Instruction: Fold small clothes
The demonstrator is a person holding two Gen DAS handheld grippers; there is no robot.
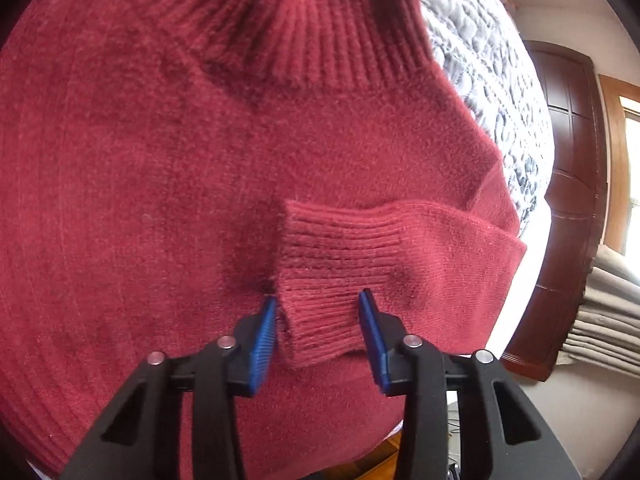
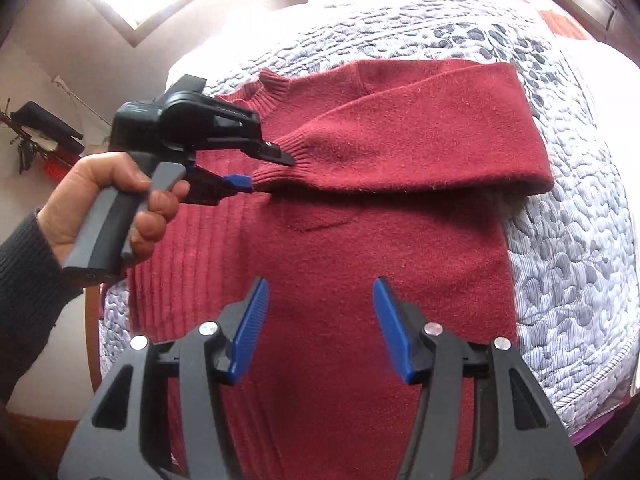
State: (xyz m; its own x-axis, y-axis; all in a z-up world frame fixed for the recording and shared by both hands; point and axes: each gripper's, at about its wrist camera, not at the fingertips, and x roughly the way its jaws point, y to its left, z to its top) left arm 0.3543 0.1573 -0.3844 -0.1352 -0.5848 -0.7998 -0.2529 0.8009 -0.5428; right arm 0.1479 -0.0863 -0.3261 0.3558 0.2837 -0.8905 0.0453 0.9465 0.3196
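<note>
Sweater: a red knit sweater [image 2: 360, 240] lies flat on a bed covered by a grey-white quilt [image 2: 568, 264], collar [image 1: 340, 40] toward the far end, its hem hanging over the near edge of the bed.
Sleeve: one sleeve [image 2: 400, 140] is folded across the chest, its ribbed cuff [image 1: 332, 280] ending about mid-chest.
Left claw [image 1: 318, 300]: spread, its blue pads either side of the cuff; in the right wrist view one finger lies over the cuff and one under, not pinched together.
Left hand [image 2: 108, 200]: wraps the grey handle from the left side of the bed, dark sleeve at the wrist, tool pointing across the sweater.
Right claw [image 2: 320, 292]: spread, holding nothing, above the sweater's lower body.
</note>
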